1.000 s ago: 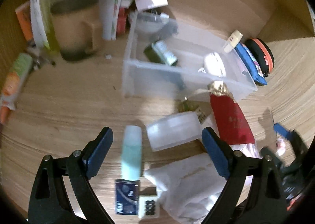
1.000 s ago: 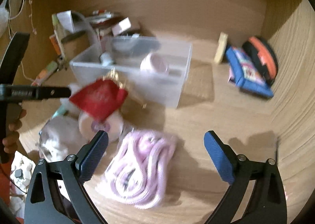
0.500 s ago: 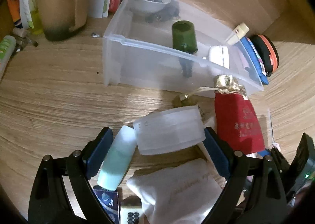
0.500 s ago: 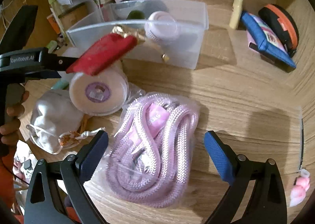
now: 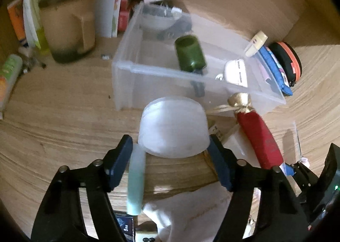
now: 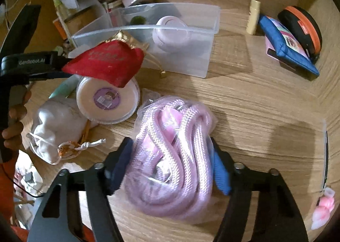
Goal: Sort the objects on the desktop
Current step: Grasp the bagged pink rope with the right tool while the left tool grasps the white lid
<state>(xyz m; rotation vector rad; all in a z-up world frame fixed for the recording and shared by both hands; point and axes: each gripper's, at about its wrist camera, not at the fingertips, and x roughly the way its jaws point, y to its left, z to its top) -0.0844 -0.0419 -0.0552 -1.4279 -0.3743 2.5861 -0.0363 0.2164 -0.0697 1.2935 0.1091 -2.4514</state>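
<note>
My left gripper point(image 5: 170, 158) stands around a round white plastic jar point(image 5: 173, 127); the jar looks held between the pads, and it also shows in the right wrist view point(image 6: 107, 99). A mint tube point(image 5: 136, 182) lies at the left pad. My right gripper point(image 6: 170, 166) has its pads against both sides of a bagged pink rope point(image 6: 176, 150) on the wooden desk. A clear bin point(image 5: 191, 76) behind holds a green bottle point(image 5: 190, 56) and a white round case point(image 5: 234, 71). A red pouch point(image 5: 259, 137) lies right of the jar.
A white cloth bag point(image 6: 53, 127) lies at the front left. A beige mug point(image 5: 68, 27), boxes and tubes crowd the back left. A blue pouch point(image 6: 286, 48), an orange-black case point(image 6: 301, 27) and a cream tube point(image 6: 254, 16) lie at the back right. A pink toy point(image 6: 323, 210) sits front right.
My left gripper has narrowed onto the white jar, which now stands tilted between the pads. My right gripper has moved forward over the pink rope and closed in on it.
</note>
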